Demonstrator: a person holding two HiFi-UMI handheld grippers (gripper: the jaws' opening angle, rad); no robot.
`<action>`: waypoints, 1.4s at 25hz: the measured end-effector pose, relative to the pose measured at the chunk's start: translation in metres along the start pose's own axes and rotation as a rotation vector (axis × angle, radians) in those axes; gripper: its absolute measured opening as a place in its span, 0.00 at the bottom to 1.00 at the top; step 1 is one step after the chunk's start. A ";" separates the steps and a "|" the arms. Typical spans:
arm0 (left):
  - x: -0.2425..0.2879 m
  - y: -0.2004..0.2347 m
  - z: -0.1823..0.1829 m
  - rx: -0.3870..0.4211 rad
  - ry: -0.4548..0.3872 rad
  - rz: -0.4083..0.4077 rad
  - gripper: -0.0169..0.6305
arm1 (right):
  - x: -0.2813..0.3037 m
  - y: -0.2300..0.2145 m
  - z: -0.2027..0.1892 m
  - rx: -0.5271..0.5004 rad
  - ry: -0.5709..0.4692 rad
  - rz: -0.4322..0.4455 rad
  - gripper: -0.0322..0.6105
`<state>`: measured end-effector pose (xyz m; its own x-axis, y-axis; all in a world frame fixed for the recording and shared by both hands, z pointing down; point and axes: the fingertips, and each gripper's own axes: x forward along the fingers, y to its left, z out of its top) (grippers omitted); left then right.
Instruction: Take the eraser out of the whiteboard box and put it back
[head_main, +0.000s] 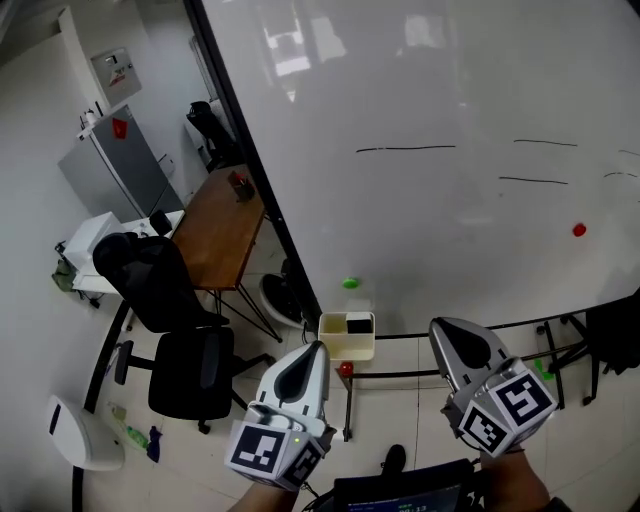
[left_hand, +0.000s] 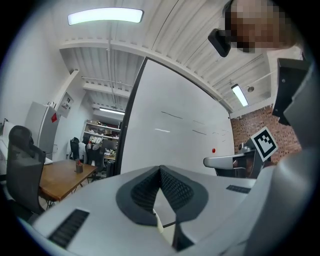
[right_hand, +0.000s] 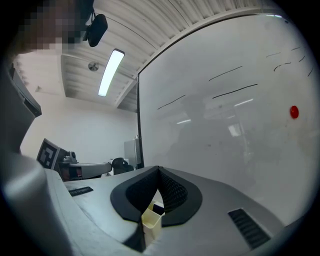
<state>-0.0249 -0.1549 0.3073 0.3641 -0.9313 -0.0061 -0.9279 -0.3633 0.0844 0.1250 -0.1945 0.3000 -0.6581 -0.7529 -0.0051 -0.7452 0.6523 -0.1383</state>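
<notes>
Cream plastic makes up the one box (head_main: 335, 346) hanging at the lower edge of the whiteboard (head_main: 450, 90), at lower centre of the head view. One black eraser (head_main: 358, 323) sits inside it, toward the right side of the box.

I have two claws in shot, both at the bottom of the frame. The left claw (head_main: 318, 347) has its tip by the box's lower left corner in the picture; I can't tell whether it touches. The right claw (head_main: 440, 326) is off to the right of the box, clearly apart from it. Both are closed, pads meeting at the tip with nothing gripped. In each gripper view a sliver of the cream box shows through the gap under the pads.

On the board I count one green magnet (head_main: 350, 283) just above the box and one red magnet (head_main: 578, 229) at the right, plus several thin dark pen lines (head_main: 405, 149) across the upper part.

Left of the frame holds one wooden worktop (head_main: 220, 225) and two black office chairs, one (head_main: 150, 280) above the other (head_main: 195, 372).
</notes>
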 end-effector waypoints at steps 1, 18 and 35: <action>-0.012 -0.002 -0.002 -0.002 -0.005 0.007 0.05 | -0.007 0.009 -0.002 -0.008 0.005 0.000 0.09; -0.130 -0.157 -0.012 -0.018 0.005 -0.086 0.05 | -0.226 0.037 0.004 -0.015 0.003 -0.100 0.09; -0.096 -0.360 -0.005 -0.009 0.001 -0.161 0.05 | -0.407 -0.074 0.039 -0.008 -0.033 -0.135 0.09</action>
<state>0.2744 0.0658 0.2821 0.5085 -0.8608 -0.0193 -0.8565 -0.5080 0.0912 0.4522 0.0608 0.2739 -0.5483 -0.8360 -0.0194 -0.8275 0.5458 -0.1318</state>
